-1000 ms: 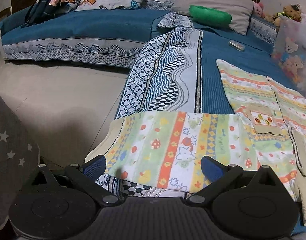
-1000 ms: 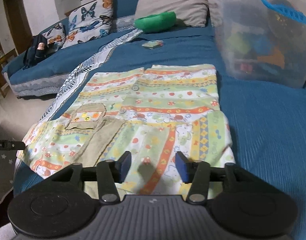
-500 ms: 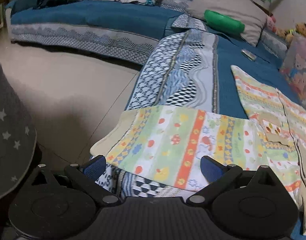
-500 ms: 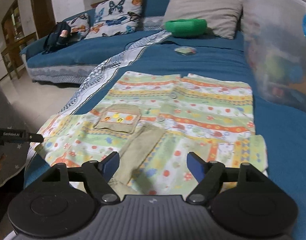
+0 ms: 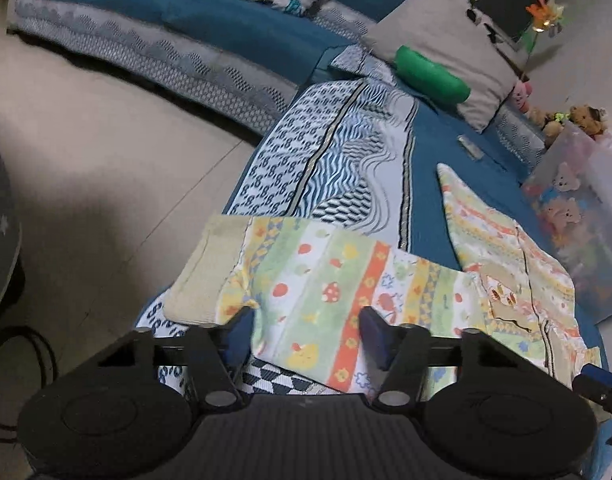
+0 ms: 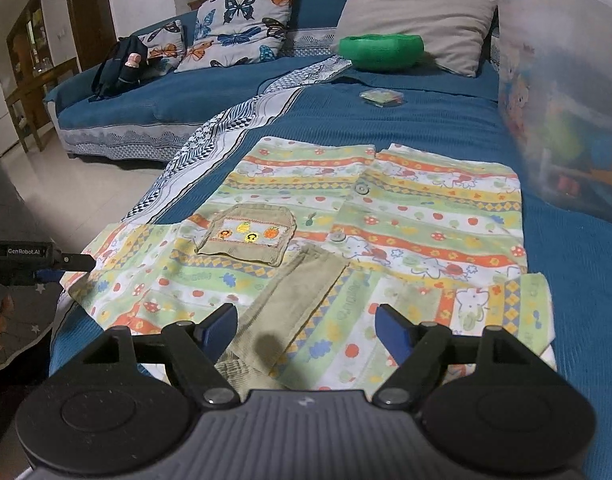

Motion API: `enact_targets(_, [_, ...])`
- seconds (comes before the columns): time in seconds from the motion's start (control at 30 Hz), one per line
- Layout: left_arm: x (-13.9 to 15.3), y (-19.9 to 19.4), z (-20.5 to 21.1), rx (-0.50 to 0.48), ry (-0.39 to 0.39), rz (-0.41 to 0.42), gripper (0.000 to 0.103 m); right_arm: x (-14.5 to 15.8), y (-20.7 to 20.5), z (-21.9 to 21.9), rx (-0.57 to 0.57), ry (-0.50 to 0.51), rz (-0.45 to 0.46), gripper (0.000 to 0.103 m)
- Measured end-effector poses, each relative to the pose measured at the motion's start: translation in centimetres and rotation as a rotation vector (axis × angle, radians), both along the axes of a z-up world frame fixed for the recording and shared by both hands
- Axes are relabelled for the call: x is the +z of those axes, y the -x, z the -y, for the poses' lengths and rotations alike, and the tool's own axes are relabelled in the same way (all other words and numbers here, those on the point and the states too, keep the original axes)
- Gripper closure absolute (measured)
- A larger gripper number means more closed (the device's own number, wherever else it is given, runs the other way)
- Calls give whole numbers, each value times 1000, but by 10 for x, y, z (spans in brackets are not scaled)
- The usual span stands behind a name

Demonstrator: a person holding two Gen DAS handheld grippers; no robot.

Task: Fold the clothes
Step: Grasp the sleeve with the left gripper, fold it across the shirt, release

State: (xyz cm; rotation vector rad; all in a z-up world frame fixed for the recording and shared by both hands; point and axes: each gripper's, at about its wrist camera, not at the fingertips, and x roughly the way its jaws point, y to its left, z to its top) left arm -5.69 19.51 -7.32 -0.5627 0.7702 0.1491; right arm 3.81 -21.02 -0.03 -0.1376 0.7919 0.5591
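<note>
A child's striped shirt (image 6: 386, 220) with fruit prints and a khaki pocket lies flat on the blue bed cover (image 6: 426, 120). Its left sleeve (image 5: 326, 280), with a khaki cuff, reaches toward the bed's edge. My left gripper (image 5: 308, 330) sits low over that sleeve. Its jaws are closing with the sleeve cloth between them, and a wide gap still shows. In the right wrist view this gripper's body (image 6: 46, 260) pokes in from the left edge. My right gripper (image 6: 306, 322) hovers open over the shirt's near edge and khaki collar, holding nothing.
A clear storage box (image 6: 566, 100) of toys stands on the right of the bed. A green cushion (image 6: 380, 52), a grey pillow (image 6: 418, 16) and a small packet (image 6: 382, 97) lie at the back. A patterned blanket (image 5: 346, 152) borders the bed; tiled floor (image 5: 86, 160) lies left.
The left jaws have narrowed around the sleeve, and that gripper has rolled and edged forward. The right jaws have widened and the right gripper has drawn back to the shirt's near edge.
</note>
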Motion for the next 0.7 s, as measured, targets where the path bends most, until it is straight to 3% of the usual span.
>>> enact_targets(0.07, [4, -1, -2, 18, 6, 15, 73, 0, 0, 0, 1, 0, 1, 25])
enact_targets(0.1, [6, -1, -4, 25, 17, 26, 87, 0, 0, -1, 0, 0, 1, 25])
enact_targets(0.13, [8, -2, -7, 31, 35, 39, 89, 0, 0, -1, 2, -1, 0, 25])
enact_targets(0.3, [22, -7, -3, 36, 22, 79, 93, 2, 1, -2, 8, -3, 8, 25])
enact_targets(0.5, [61, -19, 34, -35, -85, 189, 94, 5, 0, 4, -14, -11, 11, 25])
enact_targets(0.6, [88, -27, 69, -151, -118, 281, 94, 8, -1, 14, -47, -17, 22, 25])
enact_targets(0.7, [107, -29, 119, -395, -134, 376, 94, 11, -3, 29, -103, -27, 34, 25])
